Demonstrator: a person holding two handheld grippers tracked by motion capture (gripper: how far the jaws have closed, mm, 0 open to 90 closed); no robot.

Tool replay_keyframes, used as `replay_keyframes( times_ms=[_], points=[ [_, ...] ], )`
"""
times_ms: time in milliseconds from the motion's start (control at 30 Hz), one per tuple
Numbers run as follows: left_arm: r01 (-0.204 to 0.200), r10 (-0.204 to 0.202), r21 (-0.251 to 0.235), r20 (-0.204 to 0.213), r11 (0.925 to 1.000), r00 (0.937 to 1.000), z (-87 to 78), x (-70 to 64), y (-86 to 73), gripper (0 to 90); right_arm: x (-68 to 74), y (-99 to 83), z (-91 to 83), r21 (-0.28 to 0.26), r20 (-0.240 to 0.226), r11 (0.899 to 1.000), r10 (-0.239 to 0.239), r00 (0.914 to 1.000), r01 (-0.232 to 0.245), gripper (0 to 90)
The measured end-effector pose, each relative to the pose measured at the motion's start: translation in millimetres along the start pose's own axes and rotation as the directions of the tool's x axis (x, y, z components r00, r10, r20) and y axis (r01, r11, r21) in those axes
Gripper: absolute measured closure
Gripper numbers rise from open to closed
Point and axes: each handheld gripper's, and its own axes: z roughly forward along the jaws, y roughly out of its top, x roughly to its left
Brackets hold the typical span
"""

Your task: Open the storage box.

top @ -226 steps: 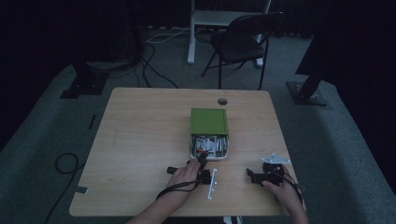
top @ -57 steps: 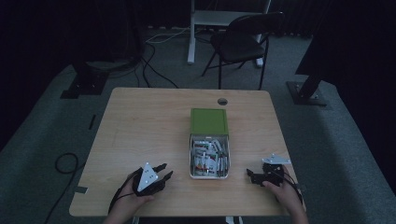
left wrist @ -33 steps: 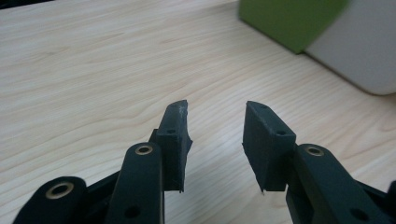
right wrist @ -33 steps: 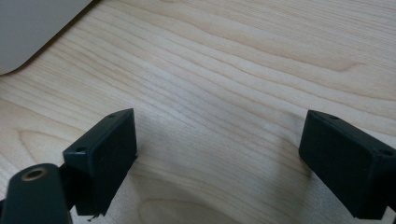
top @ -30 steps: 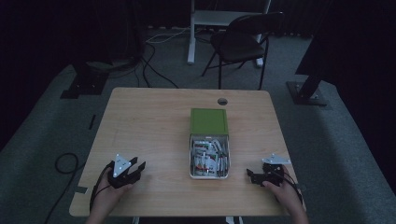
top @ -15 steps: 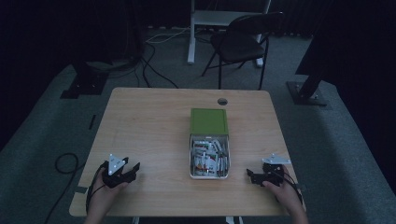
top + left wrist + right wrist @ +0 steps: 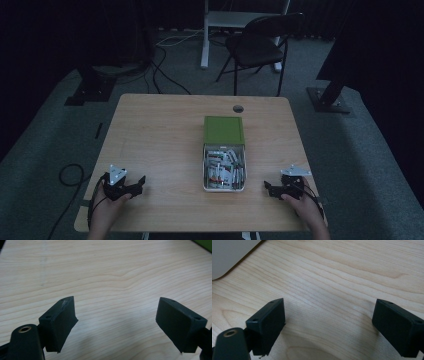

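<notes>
Left gripper: the black two-jaw left gripper (image 7: 139, 181) rests near the front left corner of the light wooden worktop (image 7: 160, 135), jaws spread wide with nothing but bare wood grain between them in the left gripper view (image 7: 116, 322).
Right gripper: the black two-jaw right gripper (image 7: 267, 188) sits near the front right corner, pointing inward toward the box; jaws wide apart and empty, bare wood between them in the right gripper view (image 7: 329, 325).
Box: a shallow white rectangular box (image 7: 206, 170) lies at the middle of the worktop, towards the front edge, well apart from both grippers.
Lid: a flat olive-green rectangular lid (image 7: 223, 130) lies just behind the box, touching its far end.
Contents: a loose jumble of small white pieces with red marks (image 7: 223, 167) fills the box; too small to tell what they are.
Risk, spill: I judge the pile loose enough that a careless dip of a jaw could flick pieces over the low wall.
Risk, shove: pushing against one wall may slide the light box across the smooth wood.
Risk, lid: closing with pieces standing proud could jam the lid.
</notes>
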Motion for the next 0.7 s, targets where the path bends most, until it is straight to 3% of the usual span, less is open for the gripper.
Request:
replay_keyframes(
  times_ms=[100,167,400,567,700],
  points=[
    [-0.037,0.038,0.018,-0.048,0.9992,0.9981,-0.4,5.2,-2.4,15.5,0.0,0.0,0.0,0.000,0.000,1.000,0.000,1.0000,0.000,11.0],
    [-0.039,0.040,0.027,-0.071,0.9989,0.9966,0.0,8.3,-3.9,9.8,0.0,0.0,0.0,0.000,0.000,1.000,0.000,1.0000,0.000,11.0],
    [-0.018,0.021,0.066,-0.053,0.9977,0.9984,3.6,12.6,-8.0,9.7,0.0,0.0,0.0,0.000,0.000,1.000,0.000,1.0000,0.000,11.0],
    [-0.019,0.028,0.092,-0.095,0.9956,0.9950,4.3,15.3,-8.8,9.7,0.0,0.0,0.0,0.000,0.000,1.000,0.000,1.0000,0.000,11.0],
    [-0.009,0.019,0.118,-0.089,0.9929,0.9958,6.3,18.3,-8.4,9.7,0.0,0.0,0.0,0.000,0.000,1.000,0.000,1.0000,0.000,11.0]
  ],
)
